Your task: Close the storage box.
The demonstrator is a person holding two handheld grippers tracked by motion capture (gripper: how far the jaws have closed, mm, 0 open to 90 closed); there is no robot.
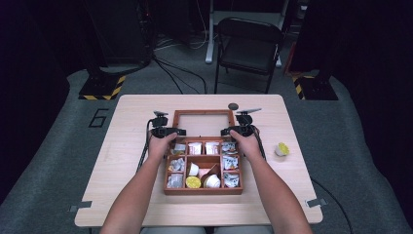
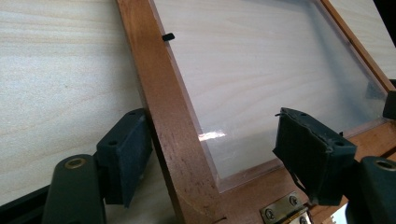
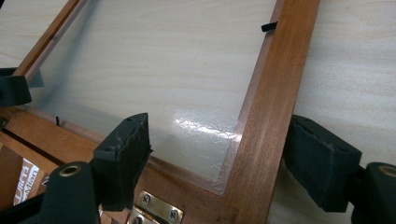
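At the far edge of the wooden box [image 1: 203, 190], its glazed lid [image 1: 203, 123] is lying flat on the table [image 1: 122, 146], swung fully back on its hinges, and both claws are standing at the hinge end of it. That lid's side rails are running away from the person, and each claw is straddling one: the left claw [image 1: 181, 131] is sitting over the left rail [image 2: 168, 126], the right claw [image 1: 224, 131] over the right rail [image 3: 266, 116]. Both are standing open, with the rail between the jaws; no pad looks to be pressing the wood. Any further move on the lid is probably turning on this: each rail is lying dead ahead of its own claw, so neither hand is nearer than the other.

From the high view the box's compartments, full of small packets and cups, are showing, and a lone yellow-topped cup [image 1: 281, 148] far out to the right. From the gripper views the gaps beside the rails are showing, and the brass hinges [image 3: 159, 210]
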